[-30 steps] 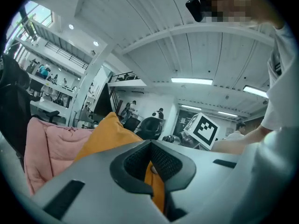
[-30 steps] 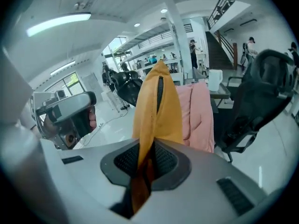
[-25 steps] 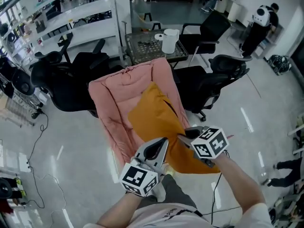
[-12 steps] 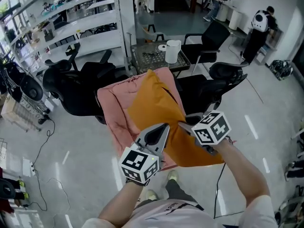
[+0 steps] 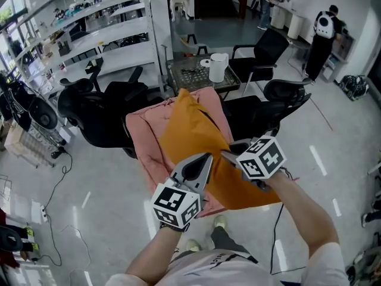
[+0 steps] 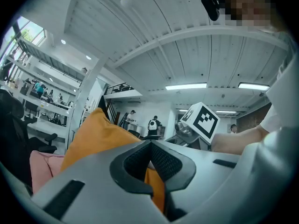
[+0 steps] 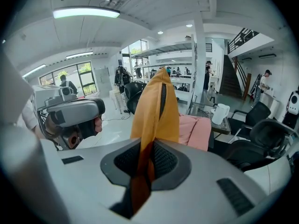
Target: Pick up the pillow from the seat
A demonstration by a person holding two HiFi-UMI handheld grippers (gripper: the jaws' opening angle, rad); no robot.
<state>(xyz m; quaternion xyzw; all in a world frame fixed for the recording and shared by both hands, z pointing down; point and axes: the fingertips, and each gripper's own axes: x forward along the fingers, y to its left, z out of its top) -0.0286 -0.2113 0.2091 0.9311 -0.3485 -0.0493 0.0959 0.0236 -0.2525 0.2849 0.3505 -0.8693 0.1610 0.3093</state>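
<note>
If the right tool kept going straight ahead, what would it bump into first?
The orange pillow: the right tool is pinching its edge, and the pillow rises straight ahead of it. Behind that comes probably the pink seat, though depth is unclear.

A pink padded seat (image 5: 143, 137) stands on the glossy floor (image 5: 101, 216) beside black chairs (image 5: 95, 109).

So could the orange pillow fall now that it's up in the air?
Maybe. The left gripper and right gripper each pinch just a thin bit of fabric at the near edge of the pillow, so it could slip out. Black chairs crowd close around the pink seat, so a swinging pillow might bump one.
</note>
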